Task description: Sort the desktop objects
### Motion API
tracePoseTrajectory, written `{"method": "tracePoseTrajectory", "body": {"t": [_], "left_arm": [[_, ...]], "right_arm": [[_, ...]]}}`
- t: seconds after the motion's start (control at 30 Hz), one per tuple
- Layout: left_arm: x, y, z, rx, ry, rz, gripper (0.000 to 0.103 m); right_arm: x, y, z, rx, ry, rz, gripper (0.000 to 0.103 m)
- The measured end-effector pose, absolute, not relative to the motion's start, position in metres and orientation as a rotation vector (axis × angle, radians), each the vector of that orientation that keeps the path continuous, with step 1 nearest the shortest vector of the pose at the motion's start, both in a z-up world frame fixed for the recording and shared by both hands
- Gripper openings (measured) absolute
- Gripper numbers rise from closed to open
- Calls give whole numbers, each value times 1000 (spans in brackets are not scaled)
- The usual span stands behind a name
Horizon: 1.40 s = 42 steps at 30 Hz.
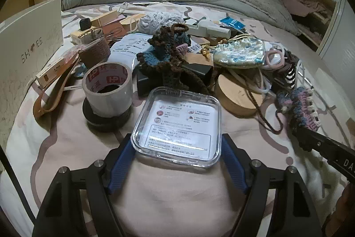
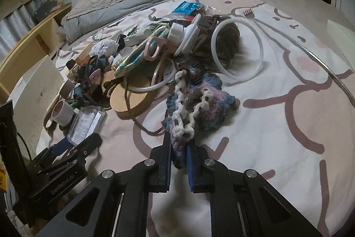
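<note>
Left tongs (image 1: 177, 157) are sitting spread on either side of the clear plastic case (image 1: 177, 126) on the bed (image 1: 199, 203); whether their blue pads (image 1: 121, 167) are touching its sides is hard to tell. Right tongs (image 2: 179, 152) are pinching the near end of a blue-and-pink crocheted piece (image 2: 199, 99), which is lying just in front of the clutter pile, beside the cork disc (image 2: 131, 97) and tape roll (image 1: 108, 90).

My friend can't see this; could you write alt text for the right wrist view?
Black tongs with blue pads pinch a blue, pink and white crocheted piece on a pink-patterned bedsheet. A heap of clutter lies behind it.
</note>
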State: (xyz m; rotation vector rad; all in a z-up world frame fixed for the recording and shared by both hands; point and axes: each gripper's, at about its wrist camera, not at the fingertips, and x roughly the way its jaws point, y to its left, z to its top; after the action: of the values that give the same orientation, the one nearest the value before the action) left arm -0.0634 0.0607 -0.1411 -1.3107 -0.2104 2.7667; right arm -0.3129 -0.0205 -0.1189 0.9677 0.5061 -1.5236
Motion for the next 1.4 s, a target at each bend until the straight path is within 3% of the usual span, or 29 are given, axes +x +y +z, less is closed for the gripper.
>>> {"method": "tracePoseTrajectory", "body": {"t": [0.23, 1.4], "left_arm": [[-54, 53, -136, -1318, -271, 2764, 76], [35, 7, -125, -1417, -183, 2847, 76]], "right_arm": [[-304, -15, -106, 924, 506, -1519, 12], [-214, 69, -106, 952, 593, -1358, 12]]}}
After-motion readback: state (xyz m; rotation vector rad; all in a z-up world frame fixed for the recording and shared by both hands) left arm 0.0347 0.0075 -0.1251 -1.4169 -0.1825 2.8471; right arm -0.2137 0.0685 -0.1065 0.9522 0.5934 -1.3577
